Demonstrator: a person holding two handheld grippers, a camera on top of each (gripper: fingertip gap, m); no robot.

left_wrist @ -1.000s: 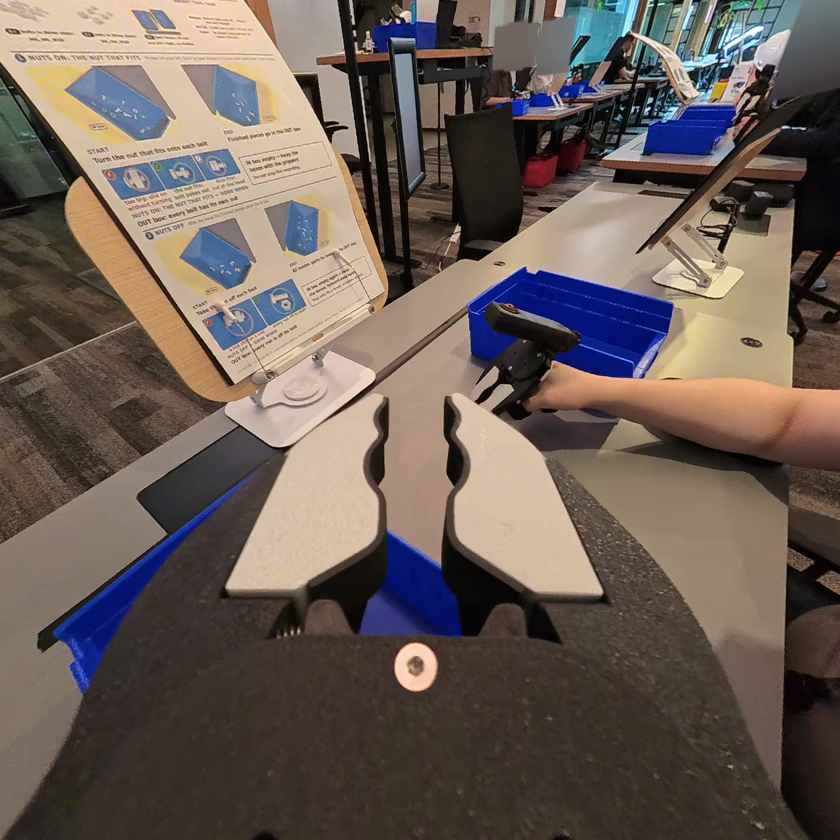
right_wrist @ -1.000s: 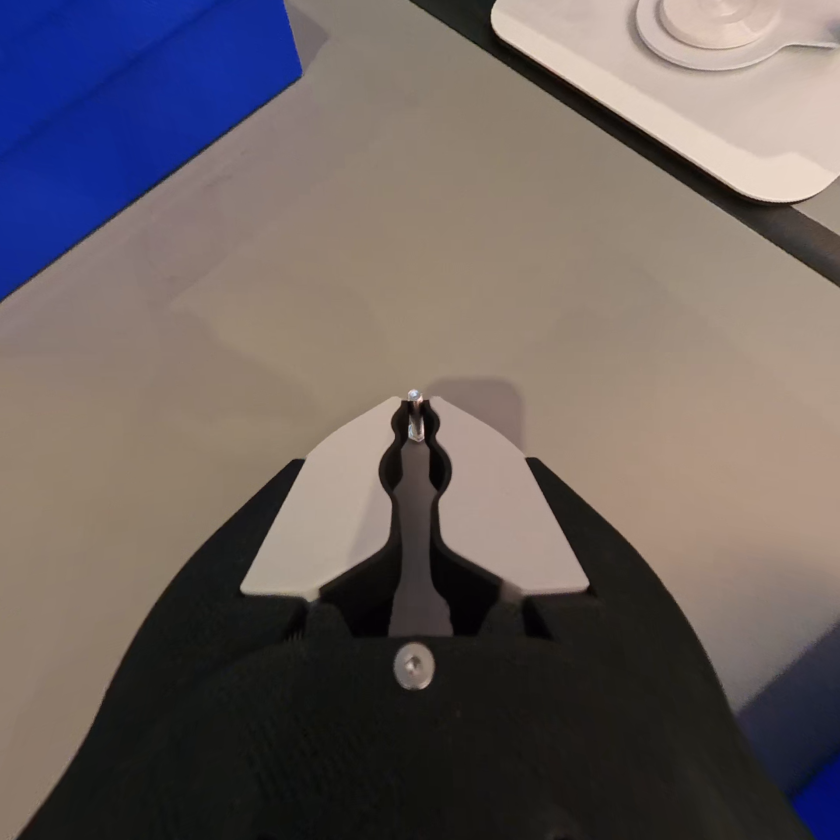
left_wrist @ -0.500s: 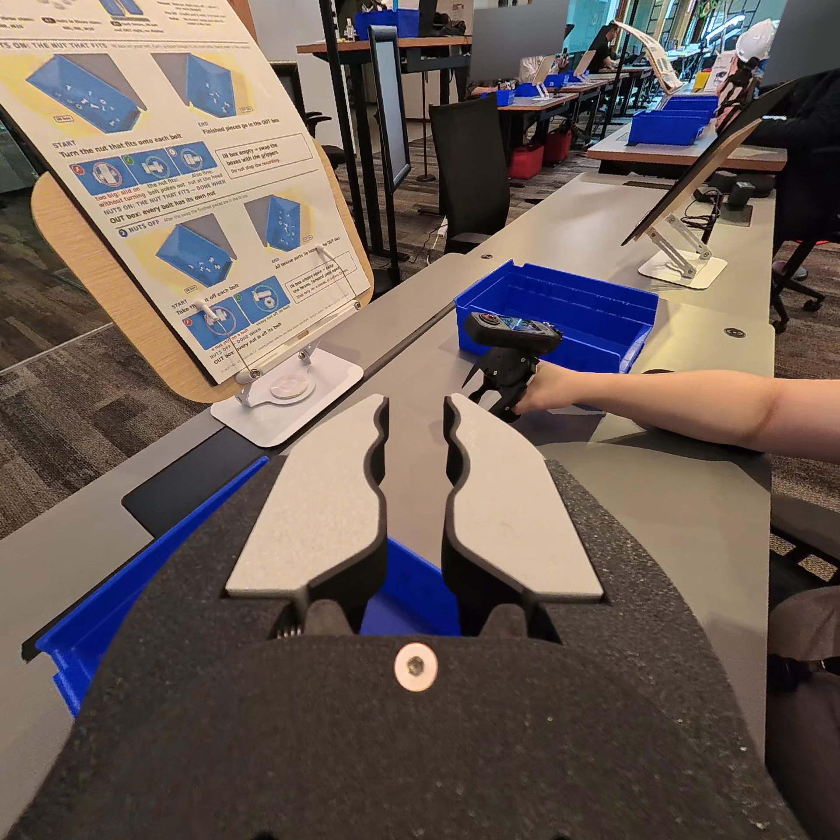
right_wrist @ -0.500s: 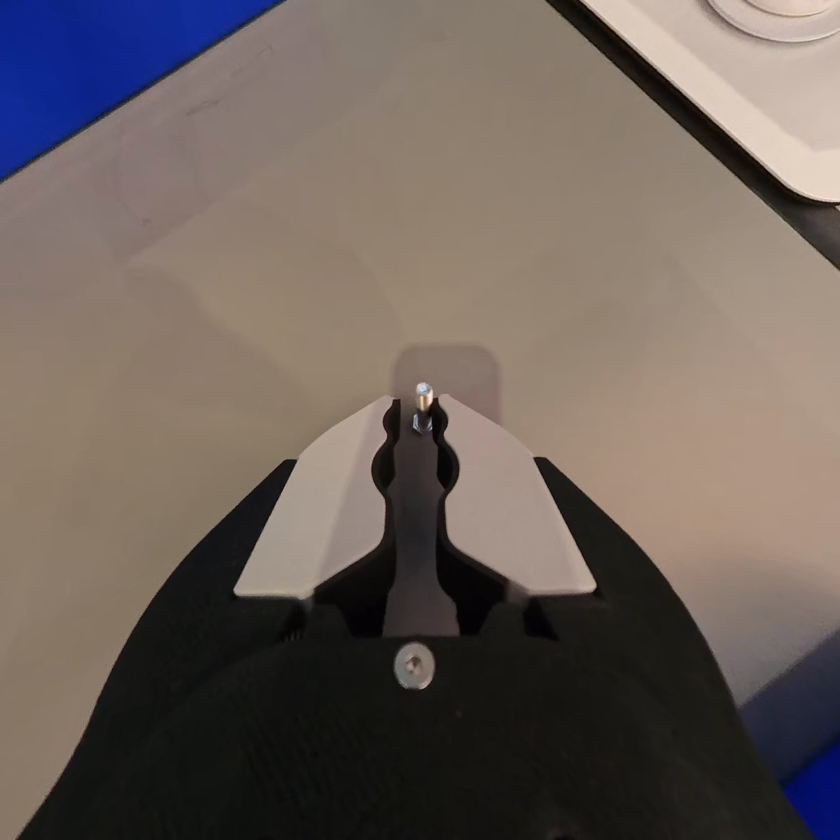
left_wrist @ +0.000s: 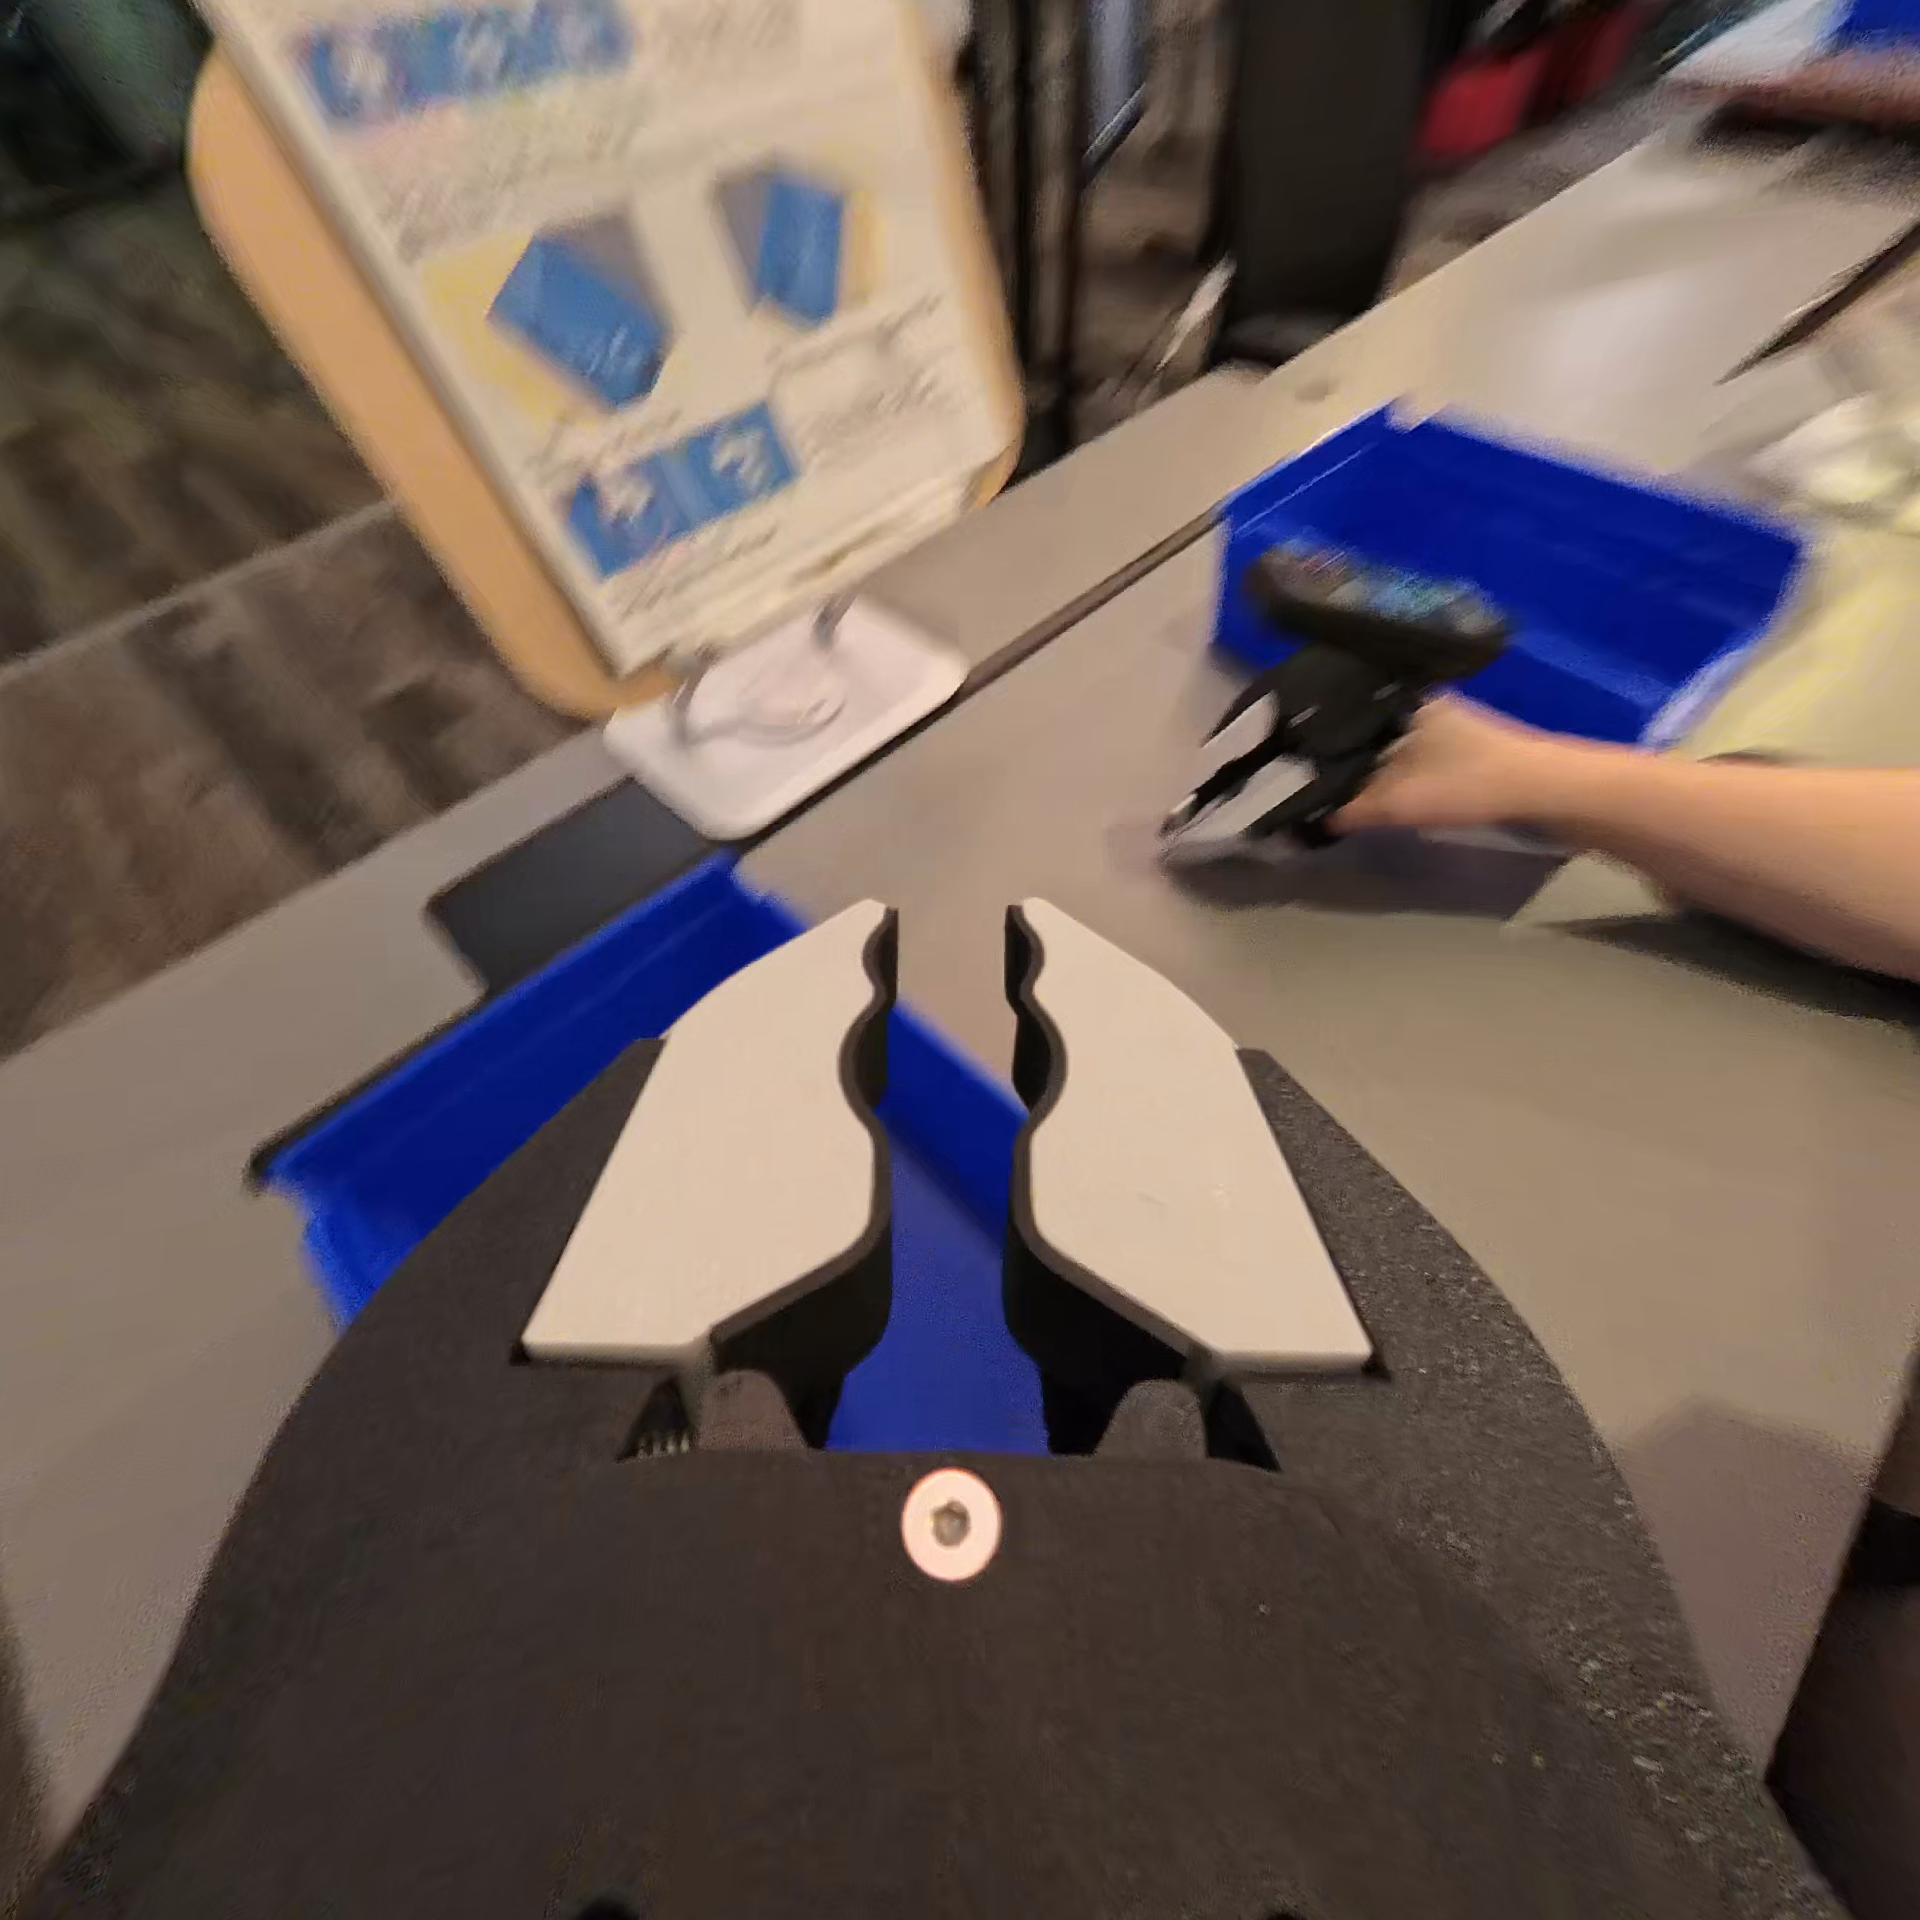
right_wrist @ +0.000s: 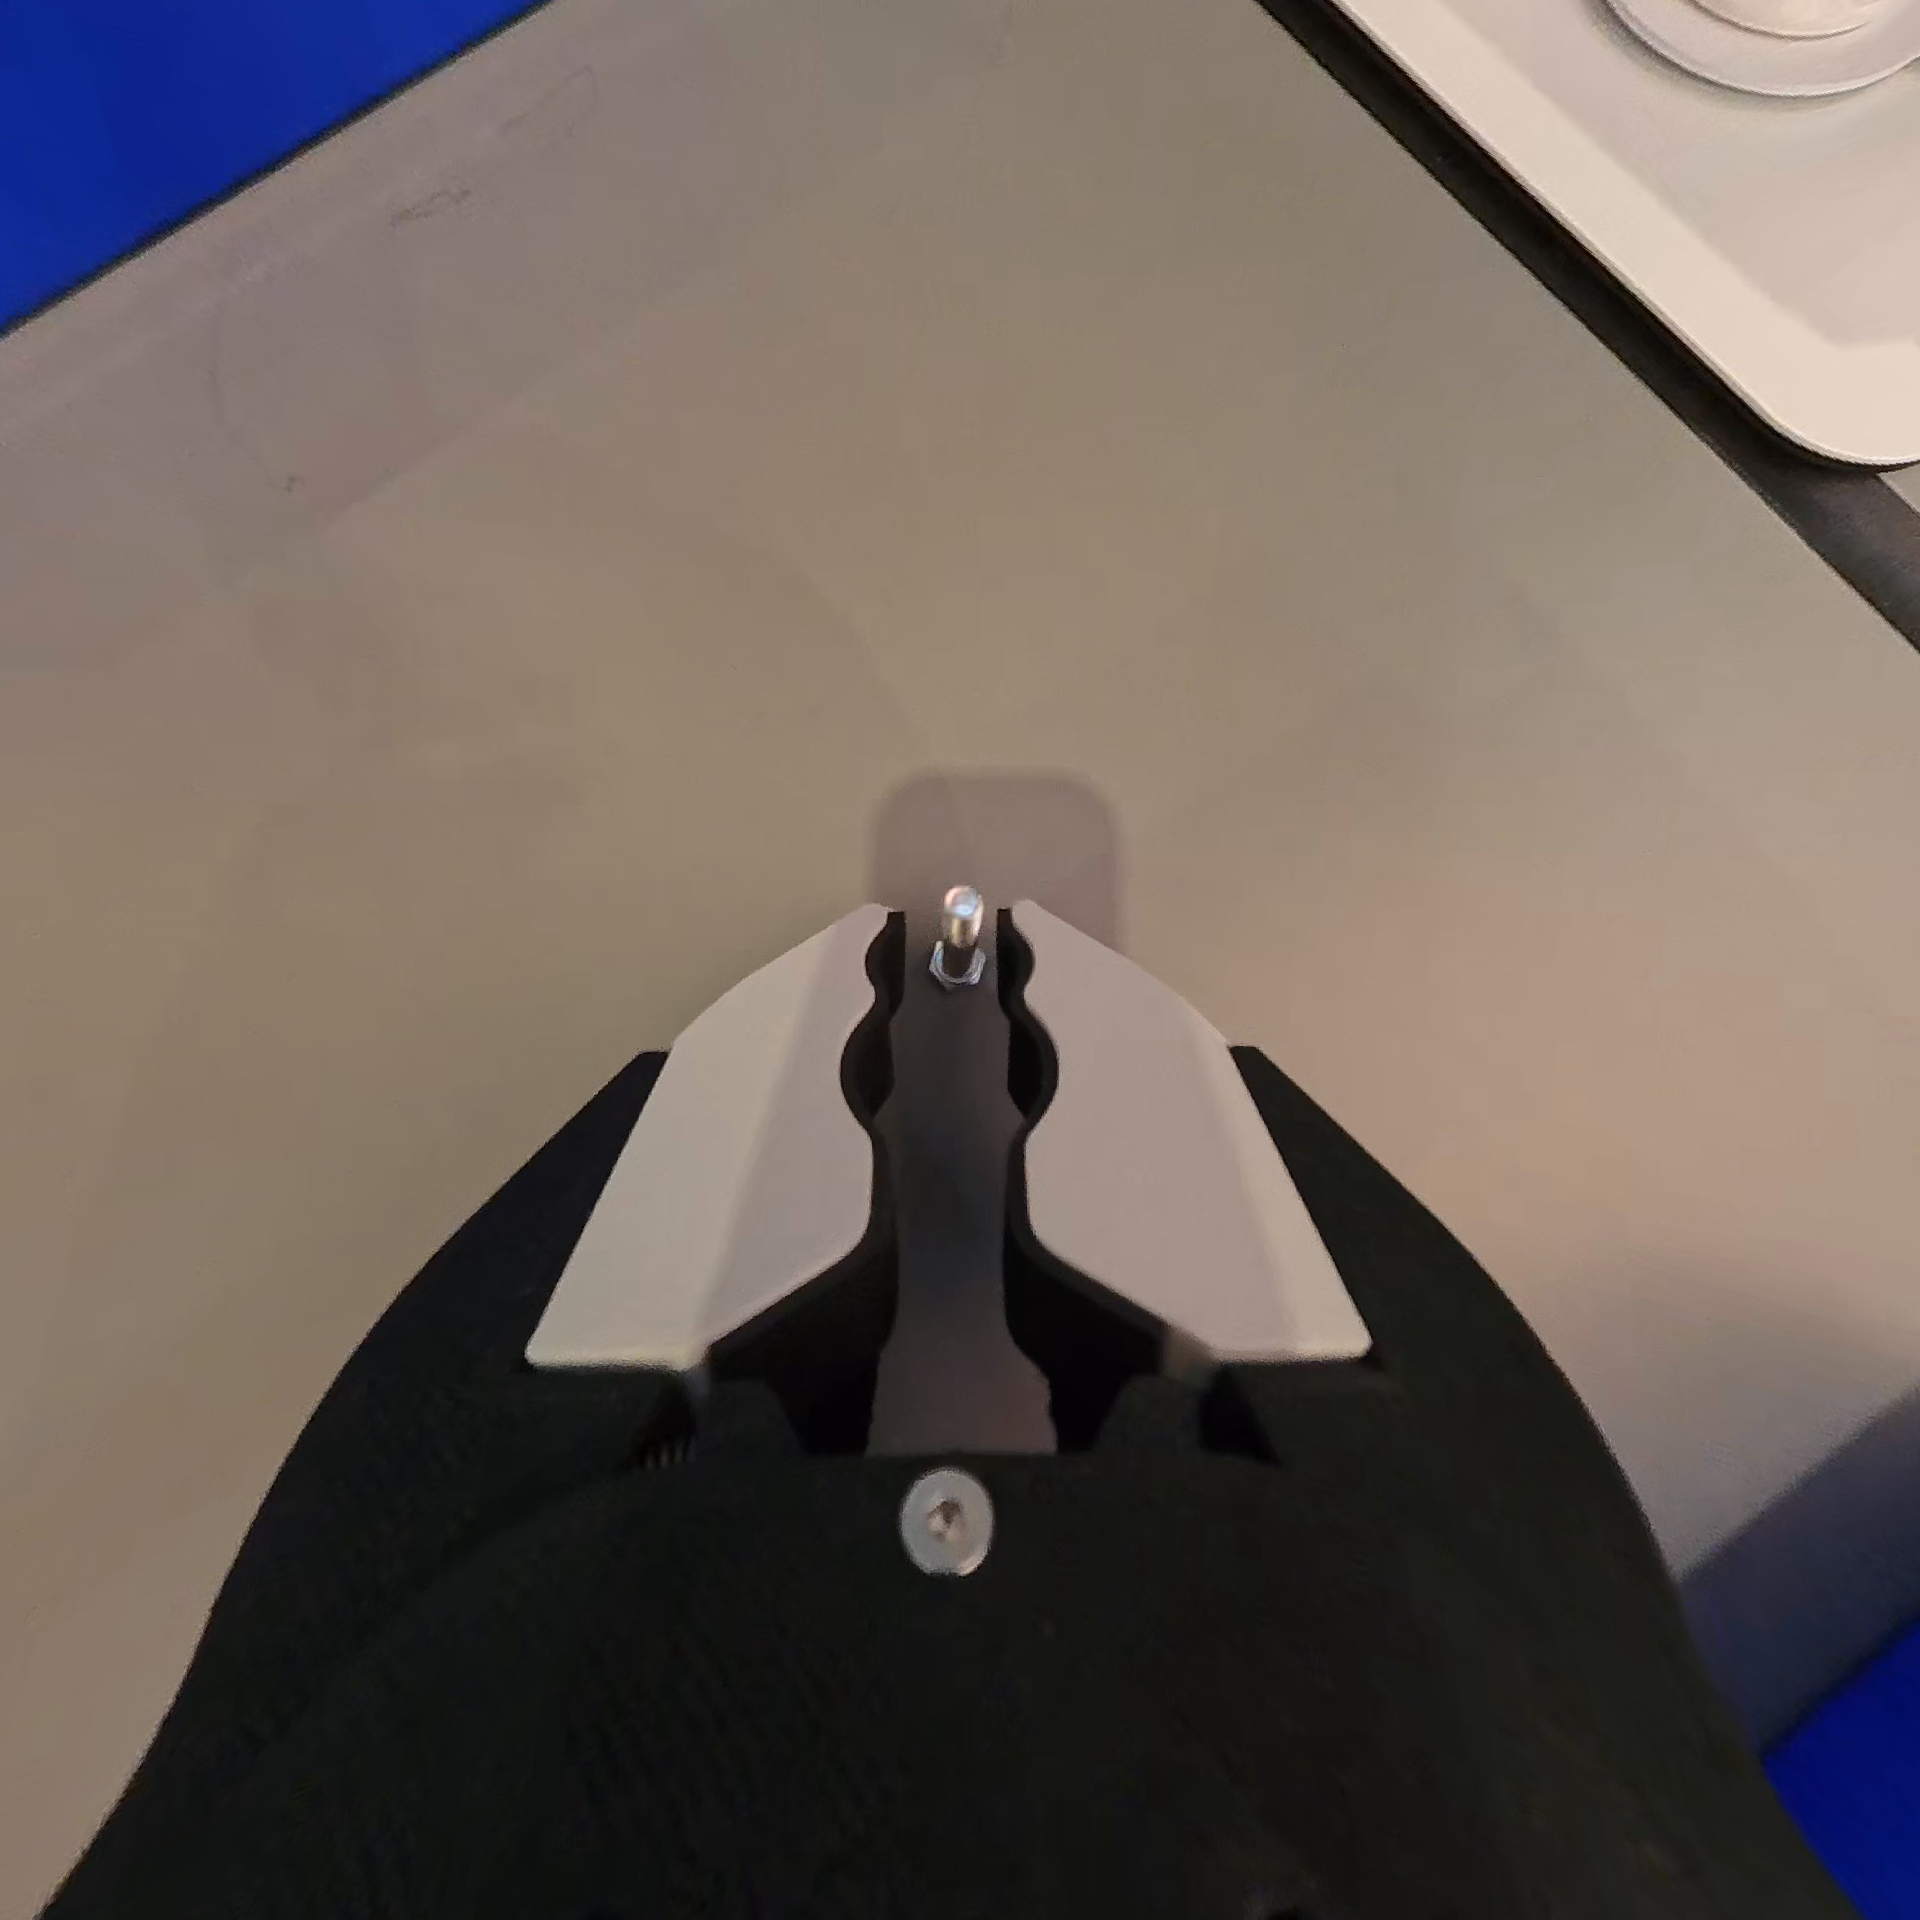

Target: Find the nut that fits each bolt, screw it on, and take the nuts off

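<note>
A small silver bolt [right_wrist: 960, 918] with a nut [right_wrist: 954, 972] on its shaft lies on the grey table between the tips of my right gripper [right_wrist: 948, 914]. The jaws stand apart on either side and do not touch it. The right gripper also shows low over the table in the left wrist view [left_wrist: 1262, 779], held by a hand. My left gripper [left_wrist: 945, 914] is open and empty, above the near blue bin [left_wrist: 499, 1081]. That view is blurred by motion.
A second blue bin [left_wrist: 1558, 582] stands at the far right of the table. An instruction board [left_wrist: 623, 312] on a white base [left_wrist: 790, 717] stands at the table's left edge; the base also shows in the right wrist view [right_wrist: 1662, 208]. A forearm [left_wrist: 1714, 862] reaches in from the right. My hands' fingertips stand some 35 cm from each other.
My right gripper has opened and let go of the bolt with its nut, which now lies on the table. My left gripper has tilted down and swung quickly, still open.
</note>
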